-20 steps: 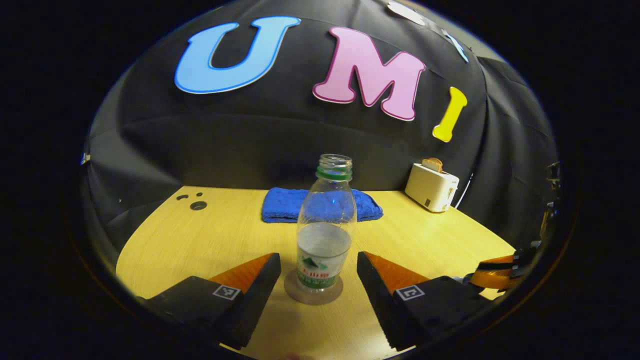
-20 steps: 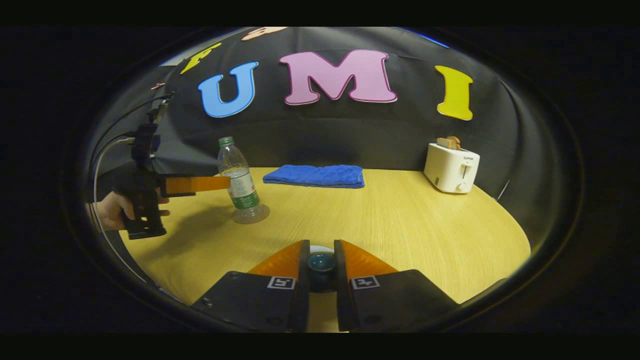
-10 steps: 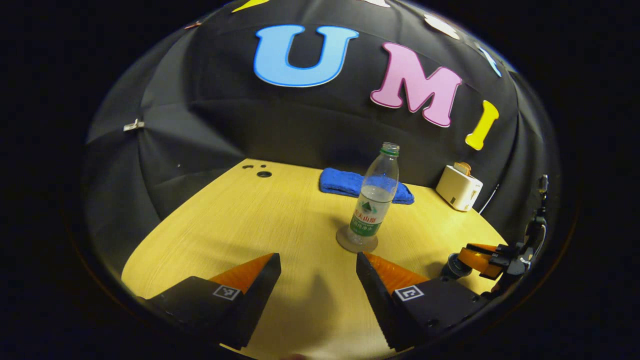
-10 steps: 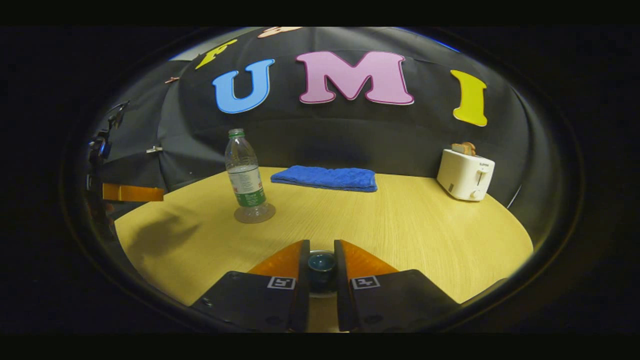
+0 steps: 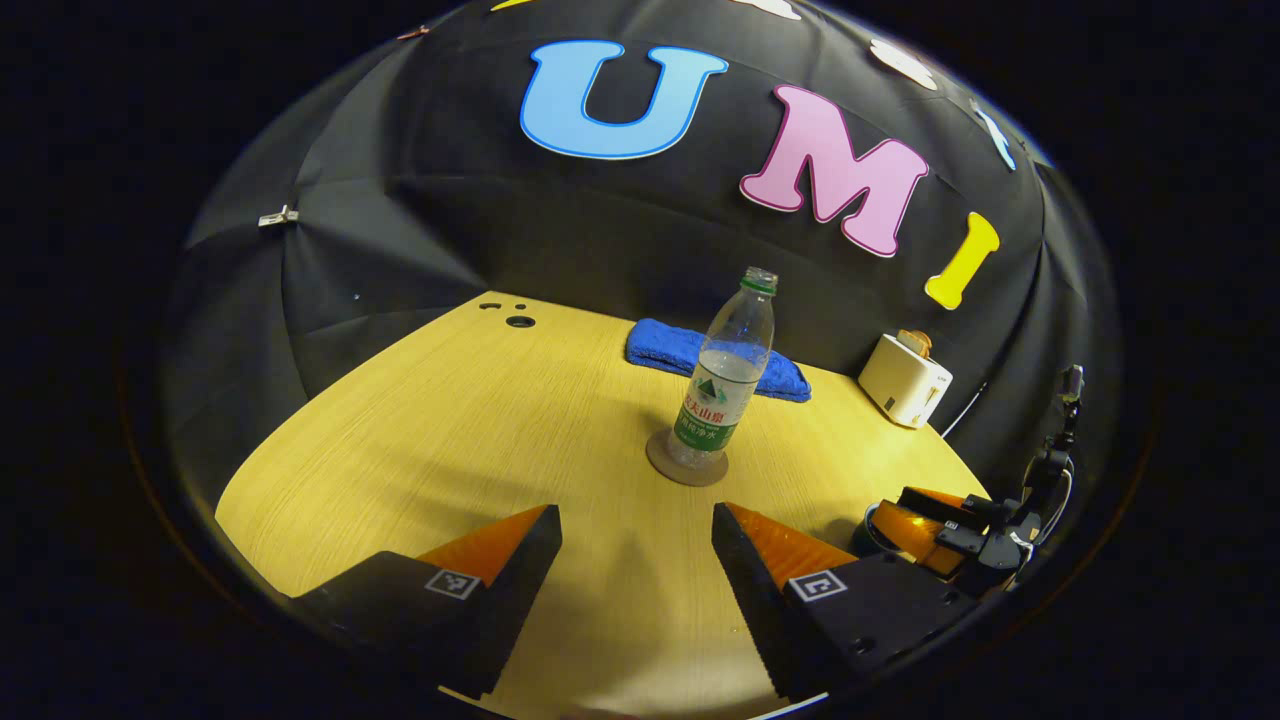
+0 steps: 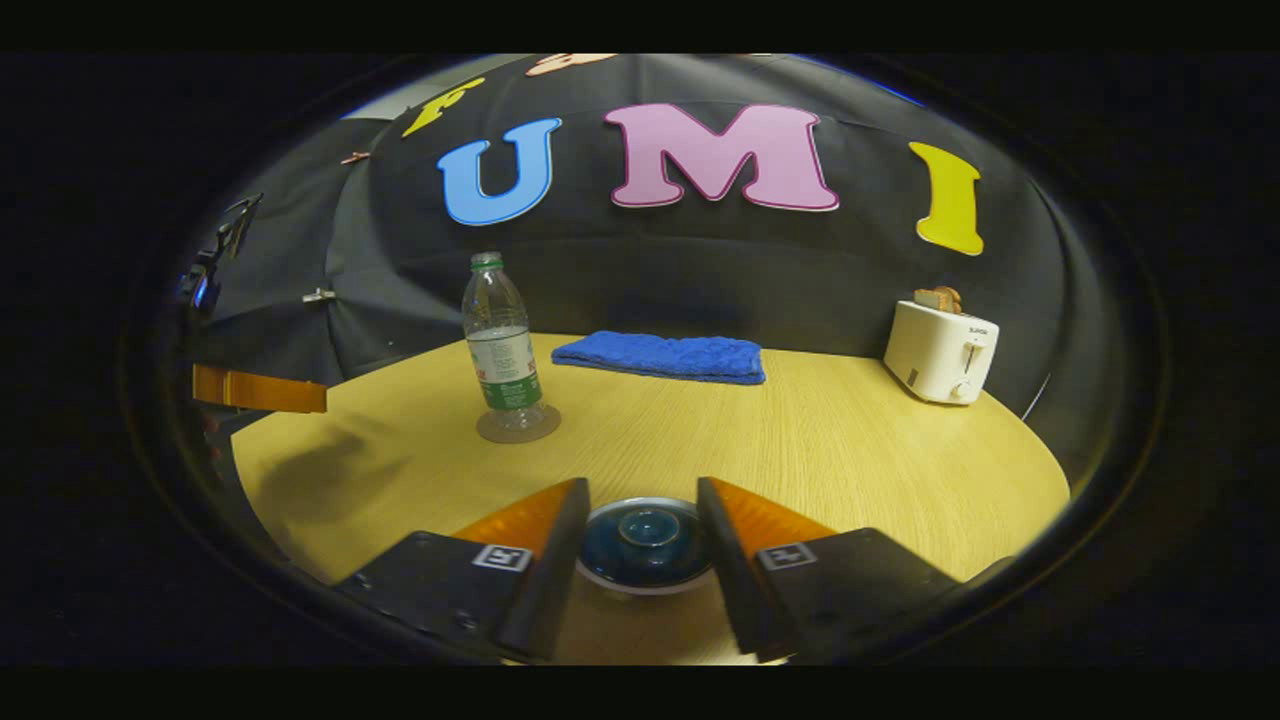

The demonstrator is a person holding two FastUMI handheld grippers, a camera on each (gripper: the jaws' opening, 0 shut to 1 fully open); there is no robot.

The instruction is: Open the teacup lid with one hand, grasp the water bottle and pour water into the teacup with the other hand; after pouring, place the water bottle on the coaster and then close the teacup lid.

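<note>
Big round yellow wooden surface (image 6: 800, 450), with everything sitting on it. Flat blue folded towel (image 6: 660, 357) at the far side, by the black cloth wall. Small white toaster (image 6: 940, 350) with toast in it, far right. Clear plastic water bottle (image 6: 500, 345) with no cap and a green label, standing upright on a round grey coaster (image 6: 518, 426), left of the middle, partly full of water. Dark blue round teacup lid (image 6: 645, 540) with a knob on top, sitting on the teacup at the near edge.

Right gripper (image 6: 640, 535) with fingers apart, one on each side of the lid, not touching the knob. Left gripper (image 5: 635, 560) near and low, well apart from the bottle, fingers wide apart, holding nothing, just bare surface between them.
</note>
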